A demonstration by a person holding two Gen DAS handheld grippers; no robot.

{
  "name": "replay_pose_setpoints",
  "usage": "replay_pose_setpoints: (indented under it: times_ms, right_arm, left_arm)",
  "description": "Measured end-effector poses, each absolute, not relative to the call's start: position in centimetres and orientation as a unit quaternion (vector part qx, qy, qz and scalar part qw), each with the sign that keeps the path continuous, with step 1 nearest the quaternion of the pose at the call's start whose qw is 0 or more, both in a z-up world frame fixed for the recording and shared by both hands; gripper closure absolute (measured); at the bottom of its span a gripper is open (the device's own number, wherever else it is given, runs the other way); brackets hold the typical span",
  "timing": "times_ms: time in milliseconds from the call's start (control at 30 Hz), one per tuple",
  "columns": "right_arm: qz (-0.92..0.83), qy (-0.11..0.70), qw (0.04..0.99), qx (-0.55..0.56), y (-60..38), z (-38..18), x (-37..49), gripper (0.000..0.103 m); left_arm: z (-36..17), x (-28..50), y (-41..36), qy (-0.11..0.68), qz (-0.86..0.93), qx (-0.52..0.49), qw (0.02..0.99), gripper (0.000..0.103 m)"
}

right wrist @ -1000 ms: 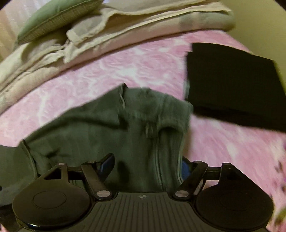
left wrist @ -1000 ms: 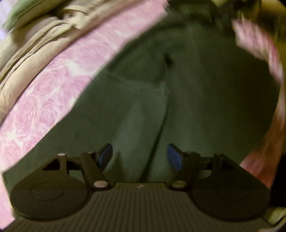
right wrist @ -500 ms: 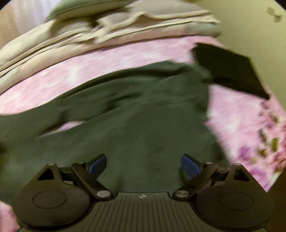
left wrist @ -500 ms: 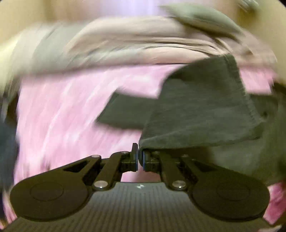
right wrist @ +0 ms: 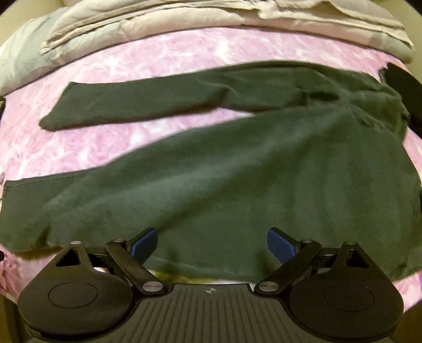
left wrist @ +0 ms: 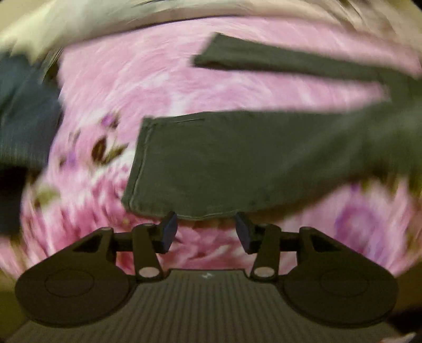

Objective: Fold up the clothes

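Note:
A dark green garment [left wrist: 237, 158] lies spread flat on the pink flowered bedspread [left wrist: 158, 79], blurred in the left wrist view. One long narrow part [right wrist: 158, 100] stretches to the left beyond the broad part [right wrist: 237, 171]. My left gripper [left wrist: 205, 232] hovers just short of the garment's hemmed near edge. Its jaws are opening with nothing between them. My right gripper [right wrist: 212, 242] stands wide open over the broad part's near edge. Cloth lies under its blue pads [right wrist: 143, 241], which do not press on it.
Folded beige bedding [right wrist: 211, 21] is piled along the far side of the bed. A black folded piece [right wrist: 403, 87] lies at the right edge. In the left wrist view a dark blue-grey cloth [left wrist: 23, 126] sits at the far left.
Half a second ago my left gripper was shut on the garment's edge; it has let go and now stands open. The garment has been drawn out flat. My right gripper's jaws widened.

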State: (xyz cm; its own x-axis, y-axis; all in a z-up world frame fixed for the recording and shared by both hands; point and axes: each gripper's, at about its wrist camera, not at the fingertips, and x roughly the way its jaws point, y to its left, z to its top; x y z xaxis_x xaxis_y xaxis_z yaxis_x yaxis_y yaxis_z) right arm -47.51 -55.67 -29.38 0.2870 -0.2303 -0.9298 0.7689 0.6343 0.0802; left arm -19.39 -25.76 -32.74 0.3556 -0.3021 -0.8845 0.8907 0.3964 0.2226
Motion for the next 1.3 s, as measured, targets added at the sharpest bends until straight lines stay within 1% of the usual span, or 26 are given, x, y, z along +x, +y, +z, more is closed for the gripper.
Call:
replay_pose_setpoints:
  times_ms: [100,167,200,233,267,300,333,400,500,733,767,800,833,867,900,1000,1100,1167,1267,1300]
  right_arm:
    - [-0.357,0.498,0.738,0.283,-56.5,-29.6,-50.4,0.010]
    - [-0.384,0.488,0.723,0.303,-57.4,-29.9,-53.1,0.010]
    - [-0.398,0.480,0.715,0.315,-57.9,-30.0,-54.4,0.010]
    - [-0.413,0.469,0.707,0.331,-58.3,-30.2,-55.9,0.010]
    - [-0.428,0.450,0.699,0.355,-58.7,-30.2,-57.7,0.010]
    - [-0.444,0.429,0.689,0.380,-59.0,-30.1,-59.5,0.010]
    - [-0.460,0.404,0.677,0.408,-59.0,-30.2,-61.3,0.010]
    - [-0.486,0.354,0.647,0.468,-59.2,-30.6,-64.9,0.010]
    - [-0.506,0.295,0.608,0.536,-59.0,-32.2,-68.6,0.010]
    - [-0.501,0.093,0.587,0.629,-61.4,-37.1,-72.1,0.011]
    - [-0.498,0.071,0.584,0.637,-61.9,-37.4,-72.5,0.015]
    - [-0.496,0.059,0.581,0.643,-62.6,-37.3,-73.0,0.028]
    - [-0.490,0.054,0.579,0.649,-63.1,-37.0,-73.4,0.089]
    - [-0.482,0.059,0.578,0.656,-63.9,-36.5,-73.9,0.091]
    - [-0.485,0.066,0.578,0.653,-64.5,-35.5,-74.4,0.092]
    - [-0.495,0.126,0.606,0.609,-65.2,-30.6,-75.5,0.092]
    - [-0.506,0.181,0.621,0.571,-64.6,-26.2,-76.0,0.092]
    - [-0.515,0.220,0.613,0.558,-63.5,-25.6,-75.6,0.092]
    - [-0.514,0.258,0.594,0.562,-62.8,-27.4,-74.9,0.091]
    - [-0.513,0.269,0.586,0.567,-62.8,-28.0,-74.7,0.091]
  left_arm:
    - [-35.6,-21.1,-26.7,0.301,-0.441,0.505,0.678,0.058]
    - [-37.8,-21.6,-27.0,0.249,-0.453,0.566,0.643,0.058]
    - [-38.5,-21.5,-27.1,0.234,-0.457,0.580,0.632,0.058]
    - [-38.7,-21.4,-27.3,0.231,-0.462,0.583,0.628,0.065]
    - [-38.8,-21.2,-27.5,0.229,-0.467,0.583,0.624,0.077]
    - [-38.6,-21.0,-27.8,0.234,-0.465,0.582,0.625,0.098]
    - [-38.2,-20.8,-27.9,0.242,-0.458,0.577,0.632,0.100]
    - [-36.5,-20.0,-28.0,0.263,-0.448,0.555,0.649,0.100]
    - [-35.0,-19.8,-28.4,0.257,-0.441,0.562,0.651,0.100]
    - [-32.8,-19.3,-30.0,0.248,-0.426,0.591,0.639,0.100]
    - [-32.5,-19.2,-30.2,0.246,-0.424,0.594,0.638,0.099]
    - [-32.2,-19.1,-30.5,0.245,-0.422,0.597,0.636,0.099]
    - [-31.7,-19.0,-30.5,0.242,-0.423,0.599,0.636,0.099]
    - [-31.2,-18.9,-30.5,0.239,-0.424,0.601,0.635,0.099]
    - [-30.8,-18.8,-30.6,0.236,-0.424,0.602,0.634,0.099]
    - [-29.2,-19.4,-29.9,0.227,-0.431,0.604,0.630,0.099]
    - [-28.5,-20.9,-28.5,0.234,-0.438,0.606,0.621,0.099]
    - [-29.4,-21.7,-27.2,0.263,-0.438,0.607,0.609,0.099]
    - [-31.9,-23.0,-25.4,0.312,-0.438,0.612,0.579,0.099]
    - [-32.6,-23.2,-25.0,0.323,-0.440,0.613,0.571,0.097]
